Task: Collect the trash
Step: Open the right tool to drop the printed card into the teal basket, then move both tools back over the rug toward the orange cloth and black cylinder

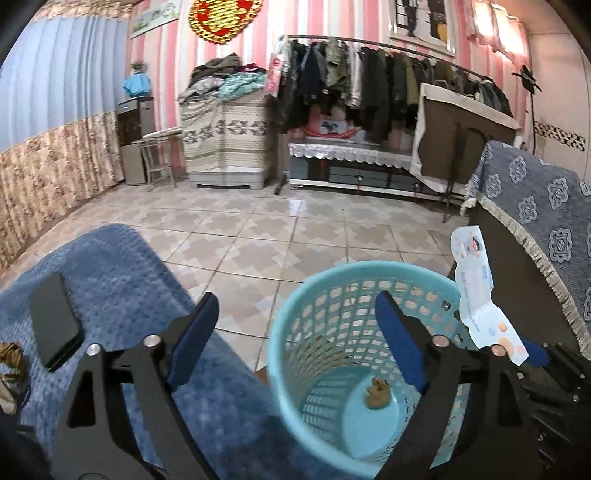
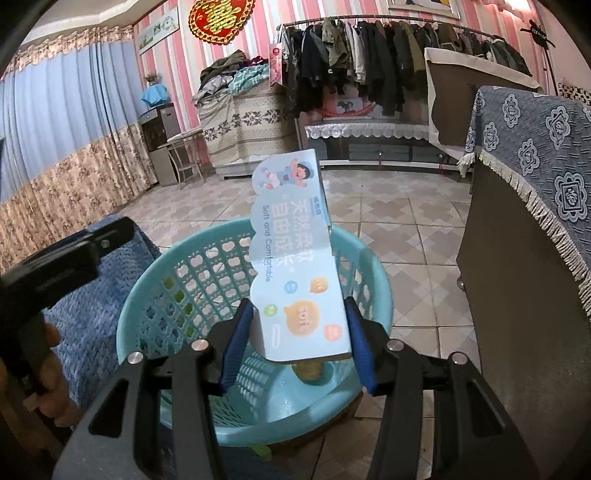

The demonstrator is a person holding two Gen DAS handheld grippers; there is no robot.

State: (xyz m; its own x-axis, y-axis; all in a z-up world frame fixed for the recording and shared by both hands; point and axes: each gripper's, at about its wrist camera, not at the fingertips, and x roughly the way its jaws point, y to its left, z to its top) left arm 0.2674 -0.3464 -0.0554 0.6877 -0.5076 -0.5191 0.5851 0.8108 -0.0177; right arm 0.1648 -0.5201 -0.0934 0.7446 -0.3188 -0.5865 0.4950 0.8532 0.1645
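the right claw (image 2: 295,345) grasps a pale blue card package (image 2: 295,266) printed "soft and comfortable", held over the turquoise mesh basket (image 2: 155,306). a brown scrap (image 1: 376,393) lies inside it. the left claw (image 1: 295,338) hangs released beside the blue blanket (image 1: 122,273).

Readable text is only on the light-blue card package (image 2: 295,258), right wrist view, running sideways along its length: English "Soft and Comfortable", beside it large white Chinese characters "天然柔软 自由成长". An orange bubble near its lower end reads "soft". A small brand mark above the Chinese is too small to read. Same package in the left wrist view (image 1: 476,288): print illegible. Red-gold wall ornament (image 2: 221,16): character not legible.
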